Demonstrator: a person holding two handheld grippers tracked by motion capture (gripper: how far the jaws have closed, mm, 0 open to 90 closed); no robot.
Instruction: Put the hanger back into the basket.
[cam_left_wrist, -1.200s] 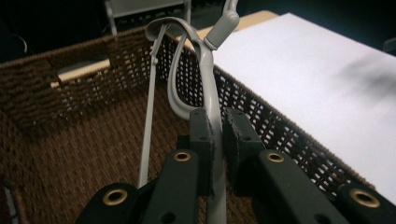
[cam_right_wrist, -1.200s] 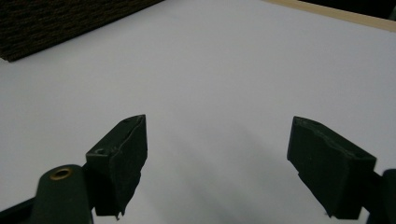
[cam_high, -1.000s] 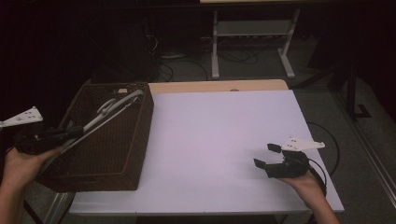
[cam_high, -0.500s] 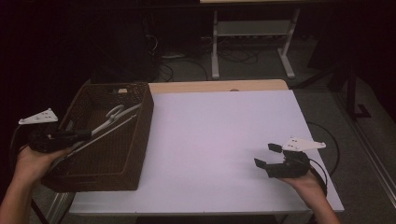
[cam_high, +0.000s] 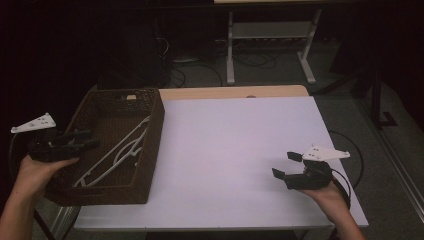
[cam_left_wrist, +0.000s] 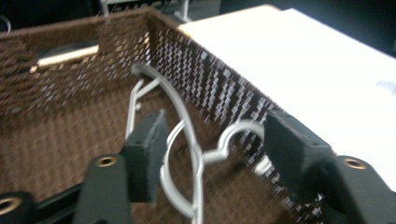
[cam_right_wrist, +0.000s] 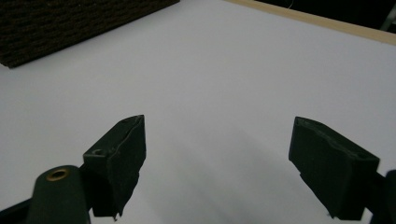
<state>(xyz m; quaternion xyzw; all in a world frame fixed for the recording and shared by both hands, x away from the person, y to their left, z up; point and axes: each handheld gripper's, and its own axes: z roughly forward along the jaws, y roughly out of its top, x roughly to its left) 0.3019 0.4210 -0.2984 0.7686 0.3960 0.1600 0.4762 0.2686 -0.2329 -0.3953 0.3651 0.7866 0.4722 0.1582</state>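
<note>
A brown wicker basket (cam_high: 156, 135) stands at the left end of the white table (cam_high: 235, 135). A white clothes hanger (cam_high: 122, 150) lies inside it, leaning toward the right wall. My left gripper (cam_high: 87, 139) hovers over the basket's left rim, open, with nothing held. In the left gripper view the hanger (cam_left_wrist: 184, 135) lies beyond the parted jaws of that gripper (cam_left_wrist: 215, 140), against the basket wall (cam_left_wrist: 205, 79). My right gripper (cam_high: 285, 165) hangs open just above the table's front right part. The right gripper view shows this gripper (cam_right_wrist: 217, 158) over bare tabletop (cam_right_wrist: 210, 70).
A wooden strip (cam_high: 230, 92) runs along the table's far edge. Beyond it on the dark floor are a metal stand (cam_high: 270, 45) and loose cables (cam_high: 190, 75). The basket's corner (cam_right_wrist: 70, 23) shows at the top left of the right gripper view.
My left gripper held the hanger raised over the basket; now the hanger lies in the basket and the gripper is open and drawn back left. The right gripper has stayed put.
</note>
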